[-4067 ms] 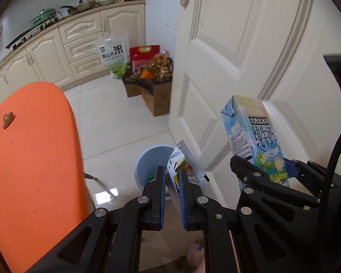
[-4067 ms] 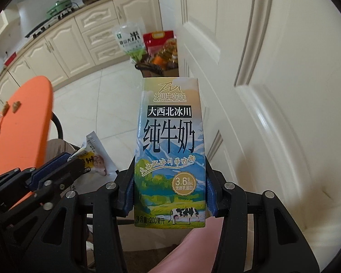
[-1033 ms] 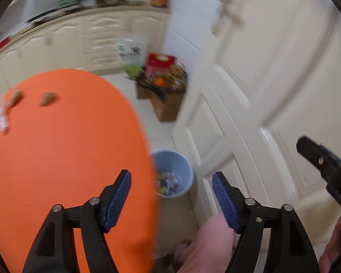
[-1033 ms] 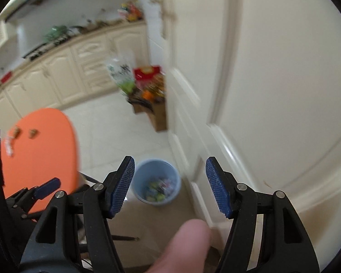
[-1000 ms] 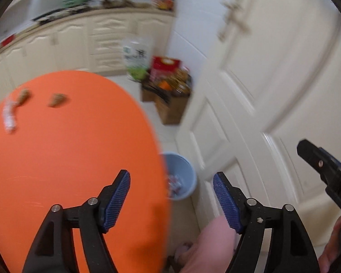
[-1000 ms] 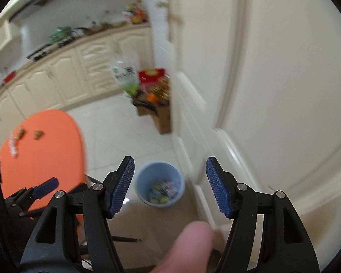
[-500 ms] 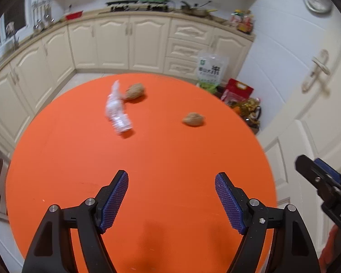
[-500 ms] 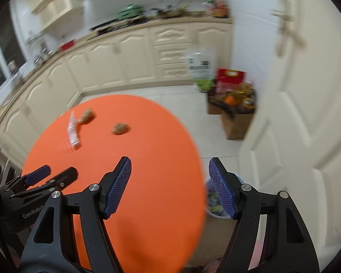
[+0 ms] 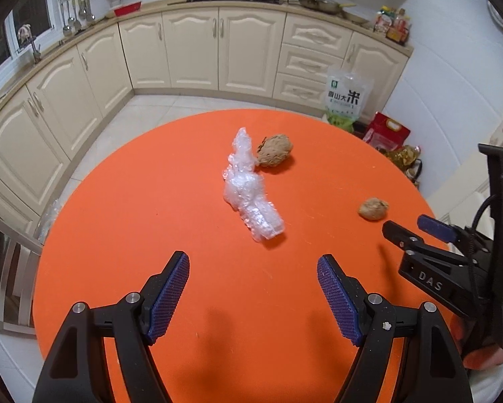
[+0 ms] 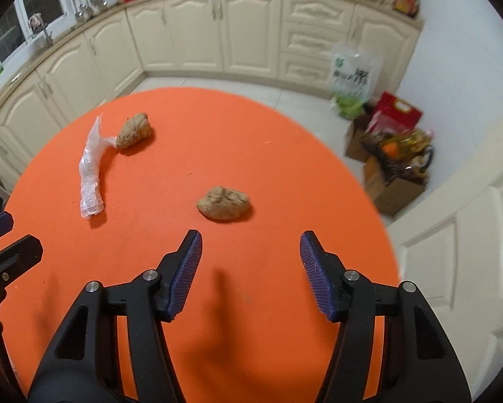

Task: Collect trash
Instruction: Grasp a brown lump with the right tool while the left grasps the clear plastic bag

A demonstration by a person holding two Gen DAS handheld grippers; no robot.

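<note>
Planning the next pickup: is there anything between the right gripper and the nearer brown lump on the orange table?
Nothing: in the right wrist view only bare orange table lies between the open right gripper and the nearer brown lump.

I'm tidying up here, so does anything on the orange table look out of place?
Yes: a crumpled clear wrapper and two brown wads lie loose on the otherwise bare table; they look like litter.

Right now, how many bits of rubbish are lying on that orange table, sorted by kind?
Crumpled clear plastic wrap: 1
Brown crumpled paper balls: 2, one touching the wrap's far end, one lying apart, nearer the right tongs
Total: 3 pieces on the orange table
</note>
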